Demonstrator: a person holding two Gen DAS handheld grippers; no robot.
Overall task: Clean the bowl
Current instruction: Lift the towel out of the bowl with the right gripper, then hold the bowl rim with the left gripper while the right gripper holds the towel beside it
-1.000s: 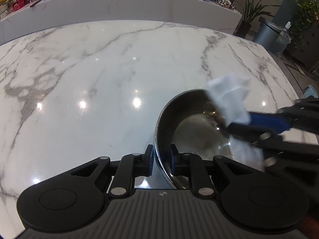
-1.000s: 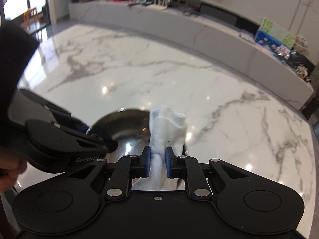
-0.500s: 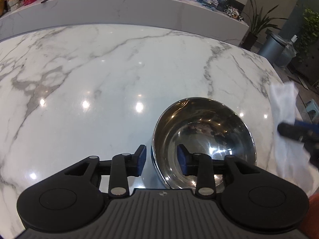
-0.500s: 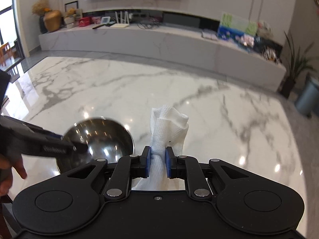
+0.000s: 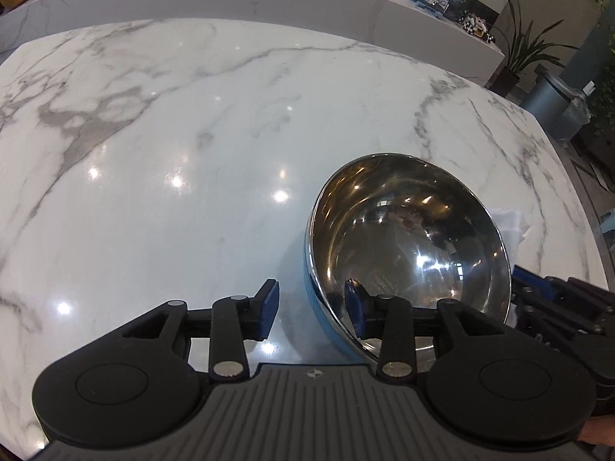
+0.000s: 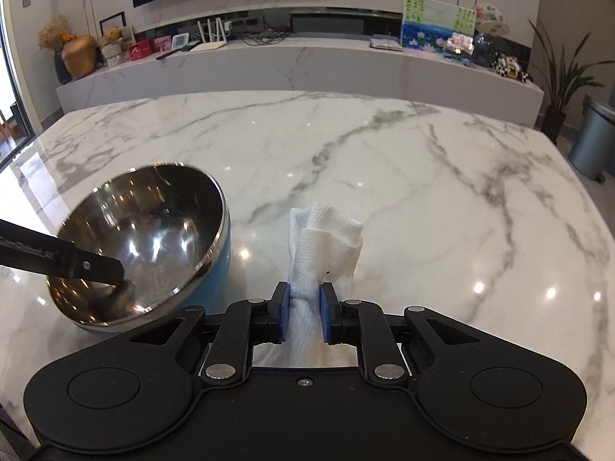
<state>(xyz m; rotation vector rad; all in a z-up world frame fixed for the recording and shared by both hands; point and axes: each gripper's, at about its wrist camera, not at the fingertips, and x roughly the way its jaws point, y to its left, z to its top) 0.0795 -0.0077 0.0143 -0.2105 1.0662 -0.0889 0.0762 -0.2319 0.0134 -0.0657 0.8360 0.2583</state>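
The steel bowl (image 5: 407,246), blue on the outside, sat tilted on the white marble surface (image 5: 192,134), its mouth tipped toward the left claw (image 5: 311,313). That claw was low and near level over the surface, its blue-padded fingers spread apart and straddling the bowl's near rim: the right finger (image 5: 355,309) reached inside the bowl, the left one hung outside over bare marble, and neither pad pressed the rim. From the right wrist view the same black finger ran in from the left edge and ended down inside the bowl.

The right claw (image 6: 303,309) was held beside the bowl, on its right, pointing forward across the surface and clear of the rim. Its jaws were clamped on a bunched white paper towel (image 6: 326,238), which stood up between the pads and flared above them; more of it trailed back under the claw body. In the left wrist view a corner of the towel showed just behind the bowl's far right edge, with the right claw's dark frame below it
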